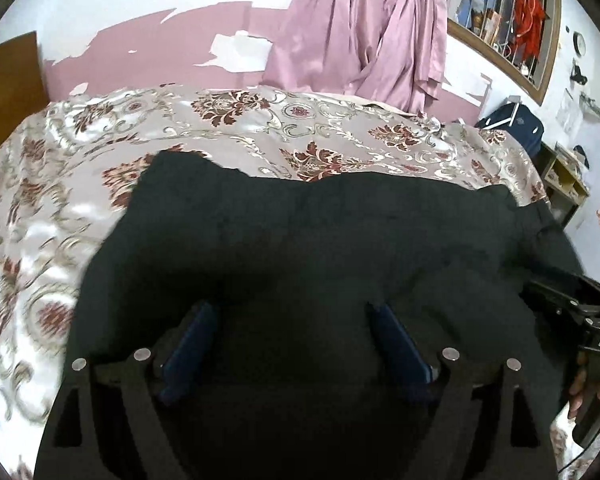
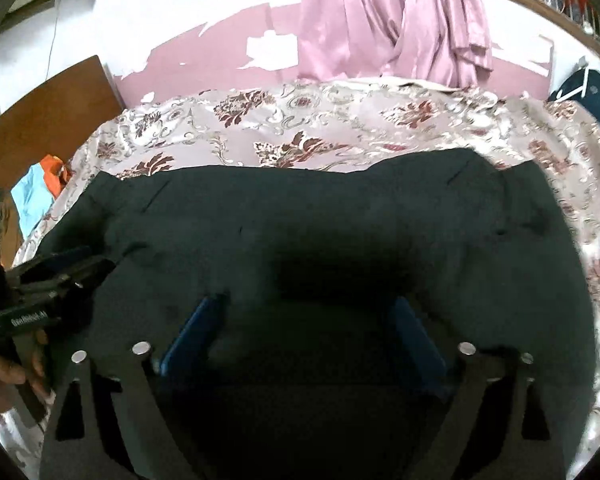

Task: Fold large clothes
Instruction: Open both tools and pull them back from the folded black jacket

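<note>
A large dark garment (image 1: 320, 248) lies spread across a floral satin bedspread (image 1: 240, 120). Its far edge runs straight across the bed. My left gripper (image 1: 290, 312) hangs over the garment's near part, its blue pads (image 1: 188, 348) wide apart with only flat cloth below them. My right gripper (image 2: 306, 304) stands the same way over the same garment (image 2: 320, 220), jaws wide and nothing pinched. Each gripper also shows in the other's view: the right gripper (image 1: 580, 312) at the right edge, the left gripper (image 2: 60, 276) at the left edge, with a hand (image 2: 4, 372) on its handle.
A pink satin curtain (image 1: 360, 32) hangs behind the bed against a peeling pink and white wall. Brown wooden board (image 2: 48, 112) at the left, orange and light blue cloth (image 2: 36, 188) beside it. A barred window (image 1: 508, 20), a dark blue bag (image 1: 512, 124) and a small shelf (image 1: 564, 176) stand at the right.
</note>
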Tool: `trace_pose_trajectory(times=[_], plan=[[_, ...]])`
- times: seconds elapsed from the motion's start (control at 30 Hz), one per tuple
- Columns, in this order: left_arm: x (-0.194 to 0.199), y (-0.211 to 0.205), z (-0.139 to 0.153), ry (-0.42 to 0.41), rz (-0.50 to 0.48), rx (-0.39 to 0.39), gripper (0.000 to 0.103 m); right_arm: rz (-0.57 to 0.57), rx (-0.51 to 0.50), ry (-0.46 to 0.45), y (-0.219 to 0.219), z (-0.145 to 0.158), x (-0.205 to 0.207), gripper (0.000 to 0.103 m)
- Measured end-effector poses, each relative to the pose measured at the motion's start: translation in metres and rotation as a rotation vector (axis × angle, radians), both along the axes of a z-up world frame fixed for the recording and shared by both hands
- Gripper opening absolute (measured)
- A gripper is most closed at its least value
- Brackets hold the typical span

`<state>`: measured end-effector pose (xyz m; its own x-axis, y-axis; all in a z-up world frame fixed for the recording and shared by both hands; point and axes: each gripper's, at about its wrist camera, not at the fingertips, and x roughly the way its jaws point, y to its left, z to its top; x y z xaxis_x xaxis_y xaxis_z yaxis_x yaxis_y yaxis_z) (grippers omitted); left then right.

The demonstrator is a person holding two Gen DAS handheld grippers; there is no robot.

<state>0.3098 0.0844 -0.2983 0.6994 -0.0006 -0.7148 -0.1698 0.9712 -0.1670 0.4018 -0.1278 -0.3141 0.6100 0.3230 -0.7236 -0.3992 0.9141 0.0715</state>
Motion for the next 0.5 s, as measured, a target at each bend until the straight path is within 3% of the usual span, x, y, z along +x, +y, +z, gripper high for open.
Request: trace_pose_trajectory(times=[0.23,0.5], plan=[[-0.094,0.005,0.035,-0.038,0.023,-0.005,0.093,0.016,0.078,0.045,-0.038,0.033,-0.060,0.093],[-0.225,0.018,0.051,0.000,0.051,0.018,0.094,0.094,0.050,0.004,-0.075,0.072,-0.172,0.093]])
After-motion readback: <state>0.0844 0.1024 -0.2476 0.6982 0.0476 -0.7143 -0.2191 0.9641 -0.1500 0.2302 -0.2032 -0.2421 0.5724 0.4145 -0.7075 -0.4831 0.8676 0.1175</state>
